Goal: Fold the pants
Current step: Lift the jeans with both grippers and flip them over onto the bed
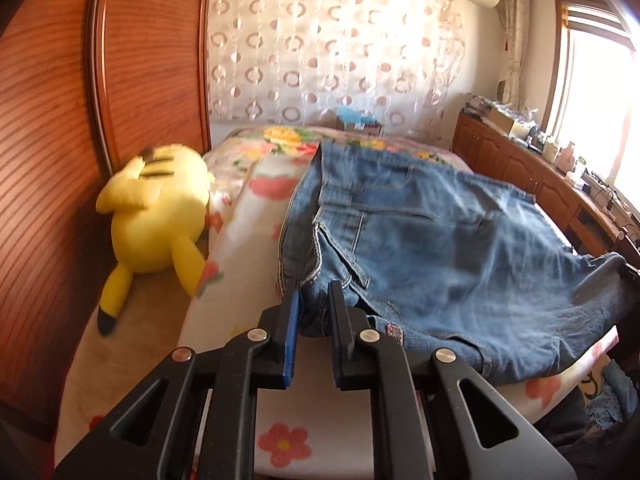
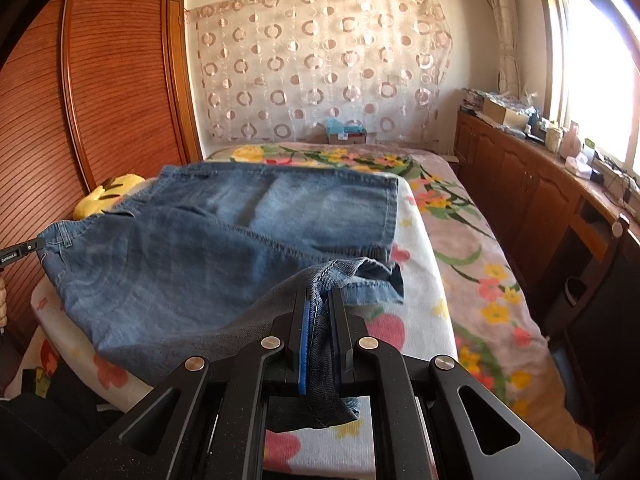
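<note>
Lying across the flowered bed (image 2: 460, 248), the blue denim pants (image 1: 440, 248) are pinched at both near edges: the left gripper (image 1: 314, 300) clamps bunched waistband fabric, the right gripper (image 2: 318, 304) clamps a hem fold, beside a yellow plush toy (image 1: 156, 208)

Clearance around the bed: open on the right and far side, obstructed on the left.

The left edge of the bed (image 2: 448, 216) is bounded by a wooden wardrobe (image 1: 52, 128), and a yellow plush toy (image 1: 156, 216) is lodged against it, just beside the jeans (image 1: 432, 240). Passage there is narrowed. Bare floral bedding is exposed to the right of the jeans and beyond them. The right side is limited by a low wooden cabinet (image 2: 520, 188) under the window.
</note>
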`<state>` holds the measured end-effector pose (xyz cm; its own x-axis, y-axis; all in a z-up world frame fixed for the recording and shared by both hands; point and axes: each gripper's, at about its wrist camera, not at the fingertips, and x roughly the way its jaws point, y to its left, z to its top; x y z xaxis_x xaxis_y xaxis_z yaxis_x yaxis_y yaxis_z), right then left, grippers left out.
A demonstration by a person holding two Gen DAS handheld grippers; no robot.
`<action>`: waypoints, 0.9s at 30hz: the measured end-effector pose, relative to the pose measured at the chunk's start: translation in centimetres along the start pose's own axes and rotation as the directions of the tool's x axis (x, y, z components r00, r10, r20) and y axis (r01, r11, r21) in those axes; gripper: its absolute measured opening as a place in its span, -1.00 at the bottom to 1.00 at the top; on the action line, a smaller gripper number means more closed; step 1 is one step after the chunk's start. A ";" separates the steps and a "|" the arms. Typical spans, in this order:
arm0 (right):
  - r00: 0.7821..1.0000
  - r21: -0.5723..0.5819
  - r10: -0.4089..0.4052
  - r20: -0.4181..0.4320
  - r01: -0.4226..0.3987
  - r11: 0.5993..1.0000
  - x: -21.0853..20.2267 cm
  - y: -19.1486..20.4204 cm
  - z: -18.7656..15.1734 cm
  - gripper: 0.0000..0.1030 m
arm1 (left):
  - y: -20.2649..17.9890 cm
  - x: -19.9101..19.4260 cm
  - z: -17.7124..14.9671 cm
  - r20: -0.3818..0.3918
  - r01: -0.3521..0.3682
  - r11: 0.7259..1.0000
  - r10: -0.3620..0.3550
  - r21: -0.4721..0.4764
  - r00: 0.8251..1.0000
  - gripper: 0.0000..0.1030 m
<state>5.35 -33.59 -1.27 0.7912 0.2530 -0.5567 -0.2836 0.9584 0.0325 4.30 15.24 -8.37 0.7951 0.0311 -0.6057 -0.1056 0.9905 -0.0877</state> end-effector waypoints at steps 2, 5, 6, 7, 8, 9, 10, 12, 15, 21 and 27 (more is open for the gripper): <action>1.000 -0.012 0.000 0.029 0.000 1.000 -0.3 0.1 0.9 -0.84 | -0.3 -0.3 1.1 0.021 -0.003 1.000 0.002 0.015 1.000 -0.71; 0.998 -0.015 0.001 0.067 0.000 1.000 -0.8 -0.2 1.9 -0.85 | -0.7 -0.7 2.5 0.048 -0.006 1.000 0.004 0.028 0.999 -0.72; 0.997 -0.013 0.000 0.081 0.001 1.000 -1.0 -0.4 2.2 -0.85 | -0.7 -0.7 2.9 0.058 -0.007 0.999 0.005 0.032 0.998 -0.72; 0.996 -0.012 -0.001 0.093 0.002 1.000 -1.1 -0.5 2.5 -0.85 | -0.8 -0.8 3.4 0.068 -0.009 0.999 0.006 0.035 0.998 -0.72; 0.994 -0.013 -0.001 0.107 0.003 1.000 -1.3 -0.6 2.9 -0.85 | -1.0 -0.9 3.8 0.078 -0.009 0.999 0.006 0.038 0.997 -0.72; 0.993 -0.016 -0.004 0.117 0.006 1.000 -1.3 -0.7 3.1 -0.86 | -1.1 -1.0 4.3 0.088 -0.008 0.999 0.005 0.041 0.996 -0.73; 0.992 -0.020 -0.007 0.123 0.010 1.000 -1.3 -0.7 3.2 -0.86 | -1.3 -1.1 4.9 0.097 -0.007 0.999 0.003 0.045 0.995 -0.73; 0.991 -0.025 -0.018 0.136 0.021 0.999 -1.1 -0.9 3.5 -0.86 | -1.6 -1.1 5.8 0.113 -0.006 0.999 0.000 0.053 0.994 -0.73; 0.989 -0.016 -0.021 0.147 0.023 1.000 -0.3 -1.4 4.0 -0.86 | -1.9 -0.6 7.3 0.124 -0.006 0.998 -0.001 0.063 0.992 -0.73; 0.994 -0.029 -0.027 0.105 0.030 0.999 3.1 -1.3 3.7 -0.86 | -2.6 1.8 8.3 0.106 -0.006 0.996 -0.004 0.089 0.994 -0.74; 0.997 0.003 -0.018 0.076 0.018 1.000 6.1 -2.0 4.4 -0.87 | -2.3 4.1 9.7 0.093 -0.013 0.997 0.006 0.077 0.996 -0.74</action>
<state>13.09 -33.34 -1.10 0.8354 0.2446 -0.4921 -0.2674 0.9633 0.0248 13.59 14.34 -2.96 0.8467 0.0495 -0.5297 -0.0698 0.9974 -0.0183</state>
